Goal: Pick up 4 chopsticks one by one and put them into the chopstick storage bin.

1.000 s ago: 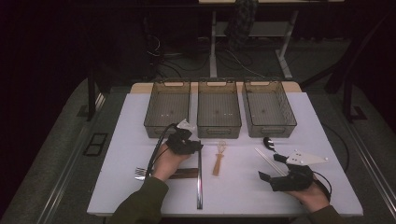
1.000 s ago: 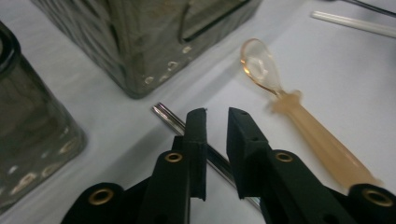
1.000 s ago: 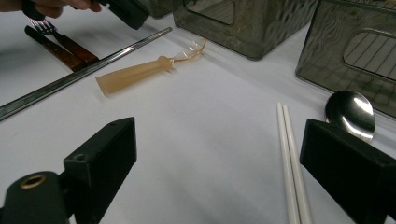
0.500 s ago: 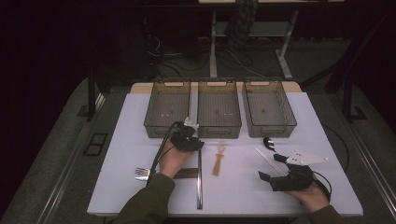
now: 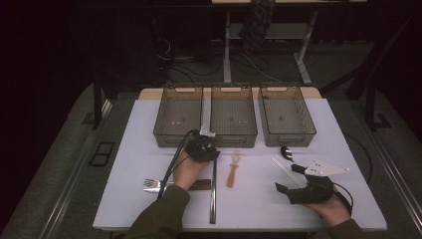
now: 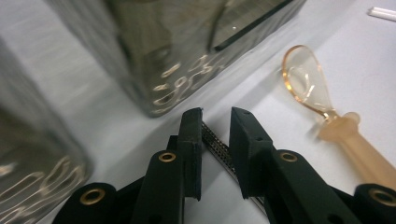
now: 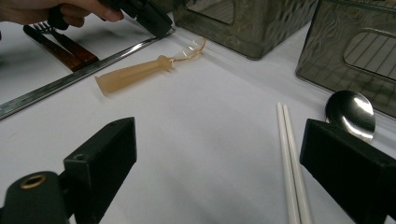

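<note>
A long flat metal bar (image 5: 213,194) lies lengthwise on the white table (image 5: 124,164). My left gripper (image 5: 206,149) sits at its far end, just in front of the baskets. In the left gripper view the jaws (image 6: 215,112) stand narrowly apart and have just been closing, with the bar's toothed end (image 6: 215,144) running between them and a gap still visible. My right gripper (image 5: 298,191) rests wide open near the table's front right, with nothing between its jaws (image 7: 219,158). White chopsticks (image 7: 289,163) and a metal spoon (image 7: 350,112) lie just ahead of it.
Three smoked-plastic baskets (image 5: 180,119) (image 5: 234,117) (image 5: 287,117) stand in a row at the back. An amber translucent utensil (image 5: 233,169) lies right of the bar. A brown-handled fork (image 5: 154,185) lies to its left, under the left forearm.
The left gripper has edged slightly toward the bar's far end. The right hand and the utensils on the table have stayed put.
</note>
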`<move>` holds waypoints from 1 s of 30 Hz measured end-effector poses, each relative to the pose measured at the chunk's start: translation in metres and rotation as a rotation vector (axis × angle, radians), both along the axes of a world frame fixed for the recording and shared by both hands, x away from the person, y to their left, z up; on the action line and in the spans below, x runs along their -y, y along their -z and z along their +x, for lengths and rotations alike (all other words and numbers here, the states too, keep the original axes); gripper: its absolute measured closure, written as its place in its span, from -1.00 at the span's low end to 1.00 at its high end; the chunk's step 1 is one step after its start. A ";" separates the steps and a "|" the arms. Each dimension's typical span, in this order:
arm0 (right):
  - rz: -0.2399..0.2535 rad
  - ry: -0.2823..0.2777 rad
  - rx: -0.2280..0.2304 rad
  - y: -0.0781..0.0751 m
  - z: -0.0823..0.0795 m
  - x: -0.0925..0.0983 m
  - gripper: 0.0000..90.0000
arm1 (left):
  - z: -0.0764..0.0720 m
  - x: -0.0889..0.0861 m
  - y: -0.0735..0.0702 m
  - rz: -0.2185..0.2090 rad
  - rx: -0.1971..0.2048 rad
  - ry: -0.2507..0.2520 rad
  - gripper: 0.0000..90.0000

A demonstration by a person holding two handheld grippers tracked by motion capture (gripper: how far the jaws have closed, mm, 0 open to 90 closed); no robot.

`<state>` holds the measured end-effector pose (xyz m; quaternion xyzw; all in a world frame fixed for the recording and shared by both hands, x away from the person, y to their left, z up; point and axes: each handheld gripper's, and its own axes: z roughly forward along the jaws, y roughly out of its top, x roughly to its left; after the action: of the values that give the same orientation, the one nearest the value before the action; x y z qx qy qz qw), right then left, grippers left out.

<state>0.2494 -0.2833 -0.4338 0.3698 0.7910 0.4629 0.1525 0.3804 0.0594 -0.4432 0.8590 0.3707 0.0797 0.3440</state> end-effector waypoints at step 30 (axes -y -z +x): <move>0.002 0.001 0.004 -0.001 -0.001 0.000 -0.77 | 0.000 0.032 0.000 0.012 0.018 0.073 0.74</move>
<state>0.2489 -0.2836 -0.4331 0.3696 0.7899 0.4644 0.1542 0.3804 0.0277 -0.4433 0.8732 0.3356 0.0772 0.3448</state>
